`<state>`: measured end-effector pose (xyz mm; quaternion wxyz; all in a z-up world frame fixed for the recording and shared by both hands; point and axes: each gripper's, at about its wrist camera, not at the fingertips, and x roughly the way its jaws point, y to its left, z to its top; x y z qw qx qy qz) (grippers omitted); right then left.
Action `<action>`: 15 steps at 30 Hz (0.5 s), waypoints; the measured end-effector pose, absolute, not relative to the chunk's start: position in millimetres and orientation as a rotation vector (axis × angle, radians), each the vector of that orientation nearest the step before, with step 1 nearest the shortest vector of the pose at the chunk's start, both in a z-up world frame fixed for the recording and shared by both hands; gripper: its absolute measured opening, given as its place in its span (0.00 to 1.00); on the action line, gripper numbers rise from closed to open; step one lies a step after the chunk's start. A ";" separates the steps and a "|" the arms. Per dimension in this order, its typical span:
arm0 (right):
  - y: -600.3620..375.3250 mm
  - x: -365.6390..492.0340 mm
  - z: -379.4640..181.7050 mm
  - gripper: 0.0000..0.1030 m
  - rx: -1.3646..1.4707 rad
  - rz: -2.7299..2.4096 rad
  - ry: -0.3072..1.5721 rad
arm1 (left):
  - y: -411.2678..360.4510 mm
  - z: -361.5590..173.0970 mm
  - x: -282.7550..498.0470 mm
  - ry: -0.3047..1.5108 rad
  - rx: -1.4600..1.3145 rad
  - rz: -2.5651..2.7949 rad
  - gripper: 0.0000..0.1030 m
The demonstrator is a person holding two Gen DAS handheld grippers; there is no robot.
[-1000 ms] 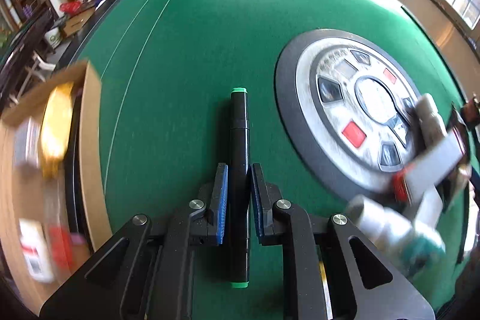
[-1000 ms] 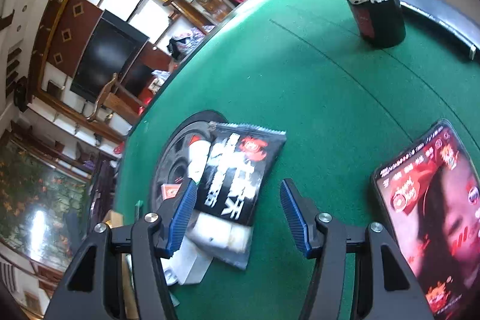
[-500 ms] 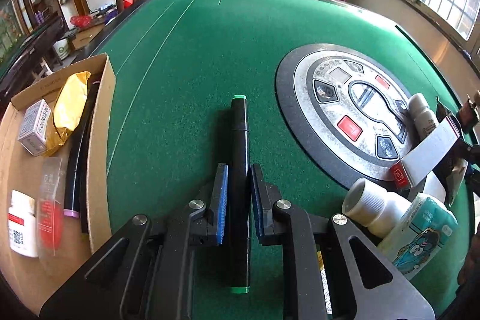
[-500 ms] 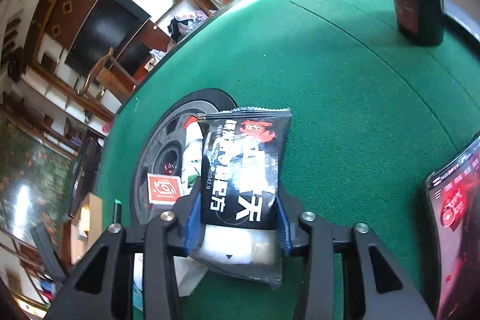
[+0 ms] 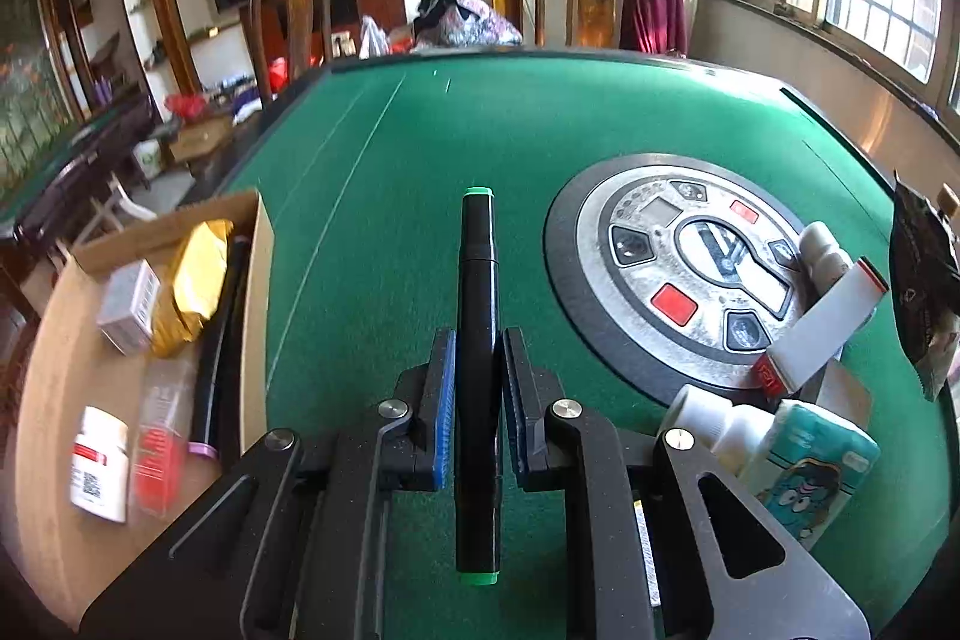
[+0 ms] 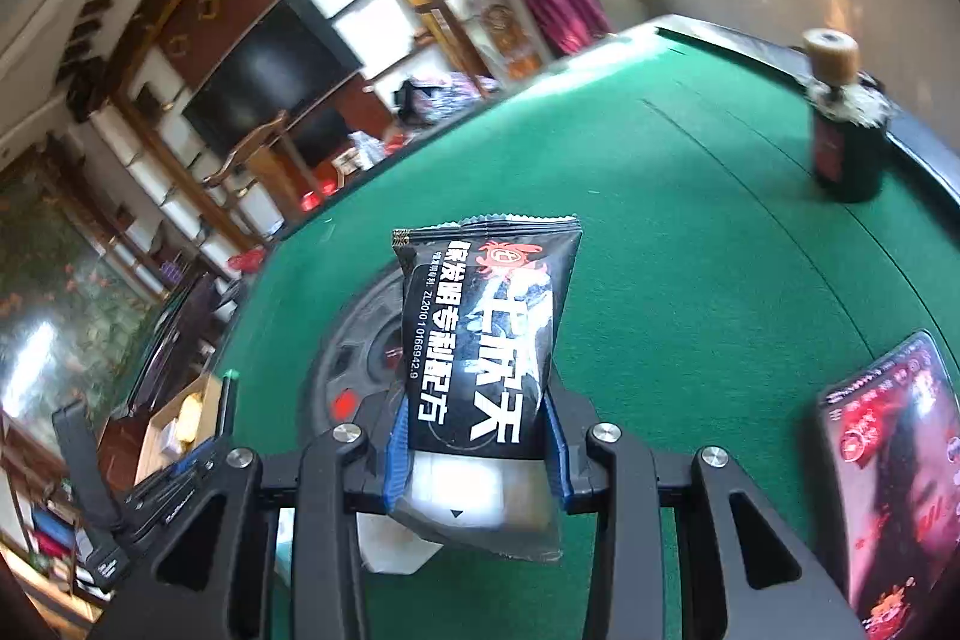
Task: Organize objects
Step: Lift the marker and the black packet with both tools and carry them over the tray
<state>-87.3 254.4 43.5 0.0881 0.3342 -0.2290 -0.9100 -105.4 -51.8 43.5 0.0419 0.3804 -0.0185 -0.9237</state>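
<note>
1. The marker [image 5: 477, 340], black with green end caps, is pinched in the left gripper [image 5: 476, 394], whose blue pads press on its barrel from both sides. Its long axis runs straight ahead along the fingers, one cap poking out in front and the other back between the arms of the tool.

2. The cardboard box [image 5: 259, 280] lies to the marker's left, just beside it, its near wall running roughly parallel to the marker. It already holds a small grey carton [image 5: 129, 305], a yellow packet [image 5: 195, 274], a white bottle [image 5: 99, 463] and a dark pen-like stick [image 5: 219, 340] along that wall.

3. I judge the coming move to be a plain sideways carry to the left; the marker needs little turning to drop in alongside the stick.

4. The black snack packet [image 6: 486, 340] is clamped in the right gripper [image 6: 477, 436] near its lower end, held clear of the green table [image 6: 690, 250].

5. From the right gripper, the box [image 6: 180, 418] sits well apart, far to its left, so the left hand is the nearer one by a good way.

6. The round control panel [image 5: 678, 268] and a cluster of bottles and cartons [image 5: 798, 400] remain to the marker's right.
</note>
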 end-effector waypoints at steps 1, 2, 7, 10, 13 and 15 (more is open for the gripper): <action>251.3 -85.7 45.6 0.35 0.977 -2.705 -0.670 | -50.2 44.8 -103.7 -0.069 1.147 -2.828 0.14; 248.8 -84.4 47.8 0.35 0.958 -2.695 -0.662 | -48.7 46.3 -101.9 -0.085 1.132 -2.831 0.14; 234.4 -79.0 54.3 0.35 0.910 -2.688 -0.603 | -43.2 54.9 -89.3 -0.143 1.038 -2.831 0.14; 231.9 -77.4 54.8 0.35 0.900 -2.679 -0.599 | -41.5 60.1 -81.3 -0.171 0.975 -2.825 0.14; 229.2 -73.6 54.8 0.35 0.891 -2.676 -0.588 | -39.9 64.2 -72.6 -0.199 0.915 -2.813 0.14; 226.8 -72.5 55.6 0.35 0.884 -2.670 -0.578 | -39.3 66.9 -65.4 -0.210 0.880 -2.809 0.14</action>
